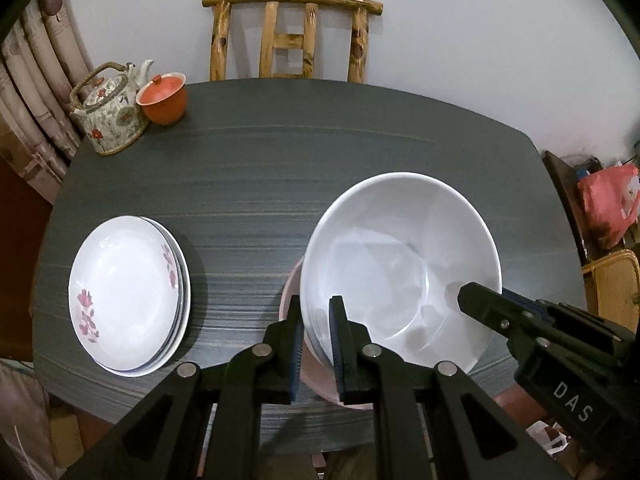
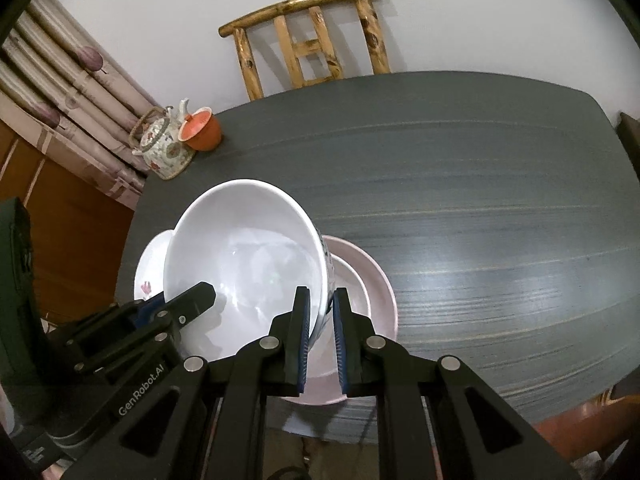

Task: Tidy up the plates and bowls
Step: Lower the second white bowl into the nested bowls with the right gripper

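Observation:
A large white bowl point(image 1: 400, 264) is held between both grippers above a pink bowl point(image 1: 316, 380) on the dark table point(image 1: 280, 168). My left gripper point(image 1: 318, 312) is shut on the white bowl's near-left rim. My right gripper point(image 2: 320, 300) is shut on its right rim; it also shows in the left wrist view point(image 1: 484, 300) at the bowl's right side. In the right wrist view the white bowl point(image 2: 244, 264) hangs tilted over the pink bowl point(image 2: 372, 280). A stack of white plates point(image 1: 128, 296) with pink flowers lies on the table to the left.
A flowered teapot point(image 1: 110, 116) and an orange lidded cup point(image 1: 162, 98) stand at the table's far left corner. A wooden chair point(image 1: 292, 36) stands behind the table. Curtains point(image 2: 72, 92) hang at the left. Bags point(image 1: 608, 208) lie beyond the right edge.

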Available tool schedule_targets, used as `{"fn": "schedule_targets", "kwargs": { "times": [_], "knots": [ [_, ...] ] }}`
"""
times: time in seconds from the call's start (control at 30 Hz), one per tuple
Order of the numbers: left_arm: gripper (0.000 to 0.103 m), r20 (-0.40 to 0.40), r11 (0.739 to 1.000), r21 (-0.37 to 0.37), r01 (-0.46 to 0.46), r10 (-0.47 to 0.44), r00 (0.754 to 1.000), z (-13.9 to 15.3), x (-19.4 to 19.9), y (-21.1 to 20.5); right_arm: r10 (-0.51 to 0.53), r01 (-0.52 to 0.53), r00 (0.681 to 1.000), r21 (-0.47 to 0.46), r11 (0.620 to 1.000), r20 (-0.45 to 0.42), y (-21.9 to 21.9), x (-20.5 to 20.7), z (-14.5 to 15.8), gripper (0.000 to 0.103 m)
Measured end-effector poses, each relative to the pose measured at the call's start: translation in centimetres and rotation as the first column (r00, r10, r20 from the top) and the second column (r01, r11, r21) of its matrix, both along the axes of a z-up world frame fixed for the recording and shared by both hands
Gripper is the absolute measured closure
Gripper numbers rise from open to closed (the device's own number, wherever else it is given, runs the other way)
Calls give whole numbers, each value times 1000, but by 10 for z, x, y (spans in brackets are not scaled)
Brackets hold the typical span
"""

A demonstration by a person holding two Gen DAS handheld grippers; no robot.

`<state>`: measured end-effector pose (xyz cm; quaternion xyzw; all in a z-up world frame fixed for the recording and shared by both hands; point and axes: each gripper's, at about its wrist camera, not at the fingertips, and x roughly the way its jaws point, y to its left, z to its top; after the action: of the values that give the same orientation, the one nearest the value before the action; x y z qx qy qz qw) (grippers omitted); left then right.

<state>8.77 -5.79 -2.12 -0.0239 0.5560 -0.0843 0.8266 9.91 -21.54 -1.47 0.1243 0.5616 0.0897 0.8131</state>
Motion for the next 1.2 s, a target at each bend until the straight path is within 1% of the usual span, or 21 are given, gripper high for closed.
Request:
{"fn": "schedule_targets", "kwargs": {
  "times": [0.23,0.57,0.8,0.93,1.07,1.2],
  "knots": [
    [91,-37,1000,-4,0,0,999,-20,-3,-2,-1,1,999,3,1000,-35,-4,-6,-18,91],
    [91,-69,1000,-10,-10,10,998,-42,-4,-3,-11,13,997,21,1000,-78,-8,-9,-42,91],
    [91,-74,1000,-18,-19,17,997,-46,-2,-2,-10,12,996,21,1000,-89,-7,-7,-48,90],
    [91,-68,1000,0,-16,16,998,-46,-2,-5,-7,7,997,3,1000,-77,-4,-7,-48,90],
    [91,-75,1000,-6,-20,19,997,-48,1,-4,-10,10,997,2,1000,-81,-1,-8,-52,90],
    [91,-76,1000,8,-15,16,997,-50,2,-5,-10,10,996,0,1000,-84,0,-8,-54,90]
  ]
}}
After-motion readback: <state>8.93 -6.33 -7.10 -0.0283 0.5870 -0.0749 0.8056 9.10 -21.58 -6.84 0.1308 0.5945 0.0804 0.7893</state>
